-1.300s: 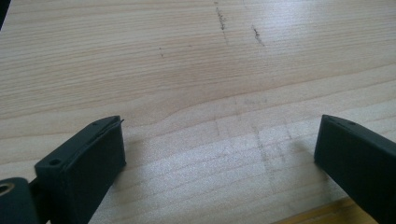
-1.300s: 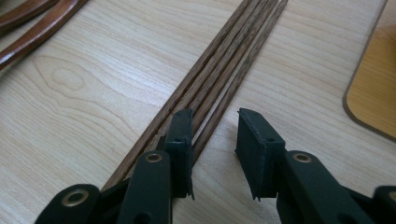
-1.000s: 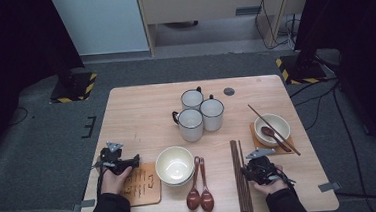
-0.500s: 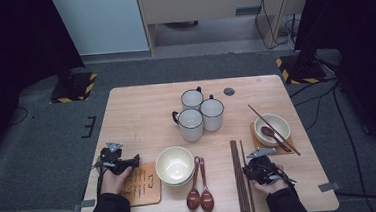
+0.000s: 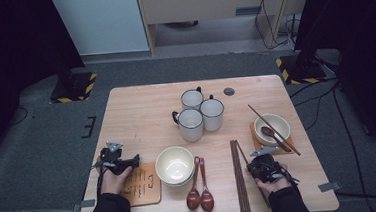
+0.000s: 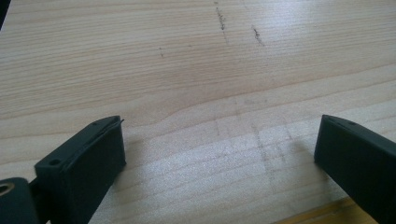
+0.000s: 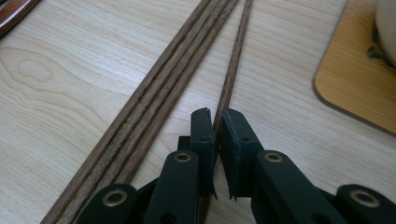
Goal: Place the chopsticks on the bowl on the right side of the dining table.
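- Setting: pale wood table [image 5: 141, 109] on grey carpet, dark room, cabinet at far wall.
- Near edge, R: right gripper [image 7: 217, 122] jaws have just been closing, now clamped on one chopstick [image 7: 232, 70]. Stick lies flat on table, just beside the bundle.
- Chopstick bundle [image 7: 173, 74]: approx. 3 sticks, side by side, left of held one in right gripper view.
- Near edge, L: left gripper [image 5: 131, 162] jaws wide apart, nothing between, over bare wood by near coaster [image 5: 140, 184].
- Spoons [image 5: 200, 193]: 2 on table, 1 more in far bowl.
- Bowls: 1 cream bowl [image 5: 174, 164] near; 1 far bowl [image 5: 273, 128] on coaster, chopstick pair across it.
- Mugs [image 5: 199, 112]: 3, clustered mid-table.
- Risk (est.): grip is near stick's end, so it may pivot or slip on lift; tip could knock bundle askew.
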Demonstrator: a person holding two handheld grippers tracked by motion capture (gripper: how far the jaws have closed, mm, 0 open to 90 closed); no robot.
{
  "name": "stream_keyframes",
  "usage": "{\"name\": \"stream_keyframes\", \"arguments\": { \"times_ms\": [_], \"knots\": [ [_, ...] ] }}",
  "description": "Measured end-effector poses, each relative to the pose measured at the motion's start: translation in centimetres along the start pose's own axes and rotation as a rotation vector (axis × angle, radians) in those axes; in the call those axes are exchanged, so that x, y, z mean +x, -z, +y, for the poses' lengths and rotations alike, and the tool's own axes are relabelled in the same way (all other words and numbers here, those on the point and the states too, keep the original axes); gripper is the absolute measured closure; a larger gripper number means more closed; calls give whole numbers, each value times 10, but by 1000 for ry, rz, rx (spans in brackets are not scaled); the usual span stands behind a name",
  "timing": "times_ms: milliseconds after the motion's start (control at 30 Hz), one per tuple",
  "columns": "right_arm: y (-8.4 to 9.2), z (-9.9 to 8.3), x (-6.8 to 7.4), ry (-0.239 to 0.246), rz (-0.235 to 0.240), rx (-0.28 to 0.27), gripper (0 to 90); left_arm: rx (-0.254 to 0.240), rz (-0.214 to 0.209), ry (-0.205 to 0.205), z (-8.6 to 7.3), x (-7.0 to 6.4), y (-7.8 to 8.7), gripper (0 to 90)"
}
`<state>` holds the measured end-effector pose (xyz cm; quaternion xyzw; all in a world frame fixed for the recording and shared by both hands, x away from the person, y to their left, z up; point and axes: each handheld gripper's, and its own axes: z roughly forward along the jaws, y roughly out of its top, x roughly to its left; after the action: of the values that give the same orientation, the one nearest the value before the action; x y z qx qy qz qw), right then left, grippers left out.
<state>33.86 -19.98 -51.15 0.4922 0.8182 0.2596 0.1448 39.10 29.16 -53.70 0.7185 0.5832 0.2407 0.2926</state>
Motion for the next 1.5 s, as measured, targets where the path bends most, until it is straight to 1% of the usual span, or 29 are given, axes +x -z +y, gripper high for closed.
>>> {"name": "stream_keyframes", "arguments": {
  "times_ms": [233, 267, 333, 467, 600, 733, 800, 867, 967, 1067, 1267, 1433, 1500],
  "knots": [
    [1, -1, -9, -25, -20, 2, 841, 0, 0, 0, 0, 0, 0, 9],
    [2, -1, -11, -21, -21, 1, 842, 0, 0, 0, 0, 0, 0, 9],
    [2, -1, -13, -33, -19, 3, 843, 0, 0, 0, 0, 0, 0, 9],
    [3, -1, -19, -40, -22, 1, 844, 0, 0, 0, 0, 0, 0, 8],
    [4, -1, -24, -36, -31, -6, 845, 0, 0, 0, 0, 0, 0, 9],
    [3, -2, -29, -37, -28, -9, 845, 0, 0, 0, 0, 0, 0, 8],
    [3, -2, -29, -32, -17, -5, 845, 0, 0, 0, 0, 0, 0, 8],
    [2, -3, -28, -18, -13, 1, 845, 0, 0, 0, 0, 0, 0, 8],
    [2, -3, -28, -10, -12, -2, 844, 0, 0, 0, 0, 0, 0, 9],
    [2, -3, -28, -10, -10, -1, 815, 0, 0, 0, 0, 0, 0, 8],
    [7, -5, -29, -9, -9, -29, 776, 0, 0, 0, 0, 0, 0, 9],
    [17, -9, -28, -27, -7, -72, 751, 0, 0, 0, 0, 0, 0, 9],
    [19, -11, -29, -35, -2, -74, 747, 0, 0, 0, 0, 0, 0, 9]
  ]
}}
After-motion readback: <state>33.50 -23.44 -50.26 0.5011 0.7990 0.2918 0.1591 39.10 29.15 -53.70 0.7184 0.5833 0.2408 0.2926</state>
